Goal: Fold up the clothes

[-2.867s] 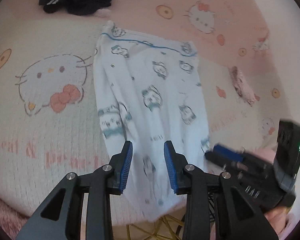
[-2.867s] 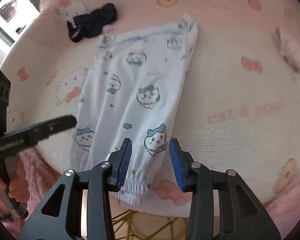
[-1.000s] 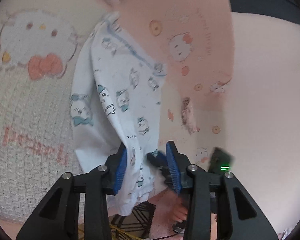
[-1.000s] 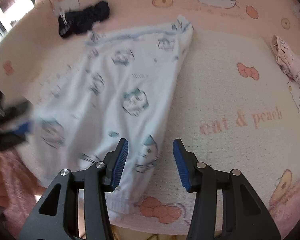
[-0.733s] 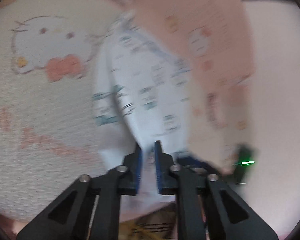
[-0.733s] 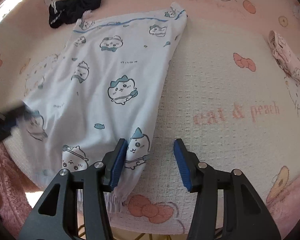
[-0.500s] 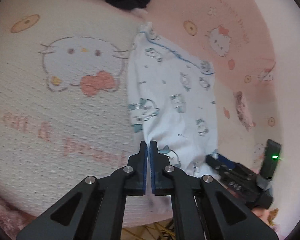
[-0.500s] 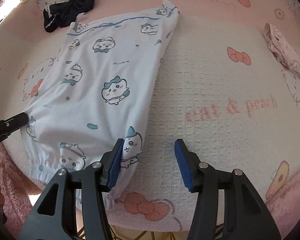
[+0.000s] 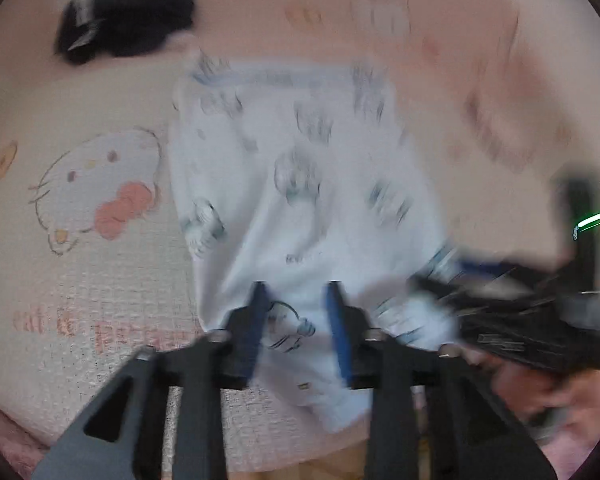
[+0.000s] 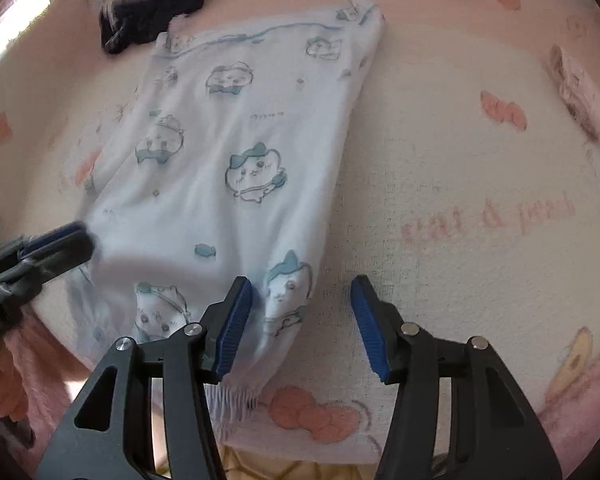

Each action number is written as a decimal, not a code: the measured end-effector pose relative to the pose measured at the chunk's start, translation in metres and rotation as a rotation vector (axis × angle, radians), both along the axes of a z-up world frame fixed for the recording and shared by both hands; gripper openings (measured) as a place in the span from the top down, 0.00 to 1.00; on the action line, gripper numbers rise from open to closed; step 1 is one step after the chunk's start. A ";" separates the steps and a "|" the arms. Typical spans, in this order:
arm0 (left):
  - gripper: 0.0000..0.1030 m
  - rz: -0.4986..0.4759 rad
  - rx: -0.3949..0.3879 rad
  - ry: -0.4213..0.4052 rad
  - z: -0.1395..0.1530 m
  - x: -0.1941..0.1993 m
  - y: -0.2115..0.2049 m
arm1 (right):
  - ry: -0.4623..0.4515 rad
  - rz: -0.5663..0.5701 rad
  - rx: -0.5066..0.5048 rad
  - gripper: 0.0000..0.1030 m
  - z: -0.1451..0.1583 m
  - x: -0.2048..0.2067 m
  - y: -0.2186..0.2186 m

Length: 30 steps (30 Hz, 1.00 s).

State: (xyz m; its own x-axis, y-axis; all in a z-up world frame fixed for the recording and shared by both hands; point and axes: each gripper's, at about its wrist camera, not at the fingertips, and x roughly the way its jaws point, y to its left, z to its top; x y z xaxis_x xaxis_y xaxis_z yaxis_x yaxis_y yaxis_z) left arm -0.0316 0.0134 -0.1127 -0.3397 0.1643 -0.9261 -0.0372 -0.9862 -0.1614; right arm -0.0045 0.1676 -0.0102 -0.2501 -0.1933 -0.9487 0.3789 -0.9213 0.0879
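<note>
You have the white cartoon-print cotton trousers [image 10: 236, 168] lying flat on the pink cat-print blanket [image 10: 460, 184], cuffs between both sets of jaws, the left gripper [image 9: 296, 320] just reopened, the right gripper [image 10: 300, 320] half open, neither gripping, seemingly poised to grasp for folding.

- The left gripper [image 9: 296, 320] has black angular arms with triangular cut-outs, round silver screws and blue ribbed pads [image 9: 338, 320].
- The right gripper [image 10: 300, 326], at the lower centre of its frame, is built the same.
- A fluffy pink sleeve [image 10: 40, 376] shows at lower left.
</note>
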 end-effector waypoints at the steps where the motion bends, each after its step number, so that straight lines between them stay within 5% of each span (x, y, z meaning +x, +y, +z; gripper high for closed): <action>1: 0.65 -0.012 -0.055 -0.030 -0.006 0.002 0.002 | -0.012 0.006 0.015 0.48 0.001 0.004 0.005; 5: 0.58 0.052 -0.141 -0.077 0.000 0.020 -0.025 | -0.065 -0.010 0.031 0.37 0.007 0.016 0.032; 8: 0.58 0.093 -0.091 -0.032 0.011 0.026 -0.041 | -0.036 -0.050 -0.037 0.37 0.023 0.015 0.042; 12: 0.59 -0.042 -0.049 0.046 0.018 0.022 -0.009 | 0.091 0.011 -0.065 0.37 0.042 0.019 0.016; 16: 0.57 -0.132 -0.172 -0.041 -0.001 0.024 0.013 | 0.020 0.084 0.019 0.38 0.022 0.035 0.007; 20: 0.48 -0.070 -0.191 -0.100 0.006 0.033 -0.020 | -0.073 0.111 -0.028 0.38 0.033 0.046 0.025; 25: 0.48 0.008 -0.099 0.007 0.031 0.014 -0.048 | -0.008 0.031 -0.106 0.38 0.063 0.027 0.038; 30: 0.48 -0.111 -0.142 0.057 0.023 -0.034 -0.012 | 0.069 0.091 -0.026 0.38 0.054 -0.009 0.007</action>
State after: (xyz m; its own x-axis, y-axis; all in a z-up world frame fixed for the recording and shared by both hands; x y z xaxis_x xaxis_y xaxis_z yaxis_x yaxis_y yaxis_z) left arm -0.0657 0.0010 -0.0900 -0.3791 0.0726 -0.9225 -0.1518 -0.9883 -0.0154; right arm -0.0140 0.1744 0.0436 -0.2946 -0.2422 -0.9244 0.4667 -0.8806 0.0821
